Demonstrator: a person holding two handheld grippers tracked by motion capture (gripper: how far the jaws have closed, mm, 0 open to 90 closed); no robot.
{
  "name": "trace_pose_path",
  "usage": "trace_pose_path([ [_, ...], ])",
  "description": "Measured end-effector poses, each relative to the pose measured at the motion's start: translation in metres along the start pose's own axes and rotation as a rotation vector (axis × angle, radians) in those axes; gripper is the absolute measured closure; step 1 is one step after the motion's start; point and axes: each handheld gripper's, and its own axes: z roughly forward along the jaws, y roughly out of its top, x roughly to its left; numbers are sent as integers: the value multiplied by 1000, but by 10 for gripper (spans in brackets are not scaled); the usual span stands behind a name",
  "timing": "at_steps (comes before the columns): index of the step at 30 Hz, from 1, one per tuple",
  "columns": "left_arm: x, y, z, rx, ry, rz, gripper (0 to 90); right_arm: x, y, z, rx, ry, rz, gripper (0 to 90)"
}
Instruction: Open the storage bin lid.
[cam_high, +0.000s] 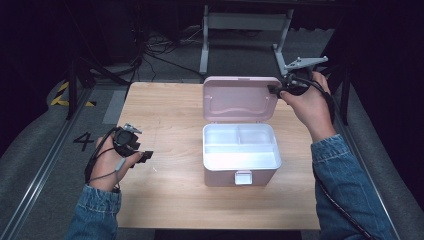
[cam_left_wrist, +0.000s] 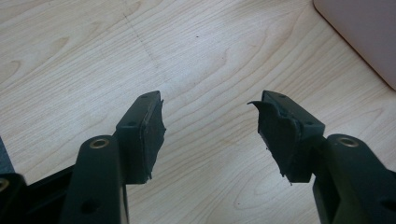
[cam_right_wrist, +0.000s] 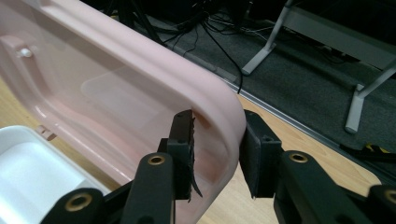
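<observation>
Two claws noted: right claw (cam_right_wrist: 217, 154) straddles the raised lid (cam_high: 241, 98) corner of the pink box (cam_high: 241, 154) mid-desk, pads barely clear; withdrawal should be straight back. Left claw (cam_left_wrist: 210, 135) wide, empty, well left of box

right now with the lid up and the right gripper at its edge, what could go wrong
The right gripper straddles the corner of the pink lid with no clear squeeze; if the lid is not resting on its hinge stop, it may drop onto the white tray. A pull on that corner could also tip or slide the box, since the open left gripper hovers over the table and steadies nothing.
</observation>
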Motion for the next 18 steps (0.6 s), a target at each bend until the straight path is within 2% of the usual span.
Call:
trace_pose_path([
  [7,1,0,0,-4,0,3,415,-4,1,12,-4,-19,25,668],
  [10,1,0,-1,-11,0,17,415,-4,2,17,6,-30,26,664],
  [14,0,1,-3,-27,-8,15,416,-4,4,22,25,-53,16,664],
  [18,0,1,-4,-27,-9,27,416,-5,5,30,32,-77,31,665],
])
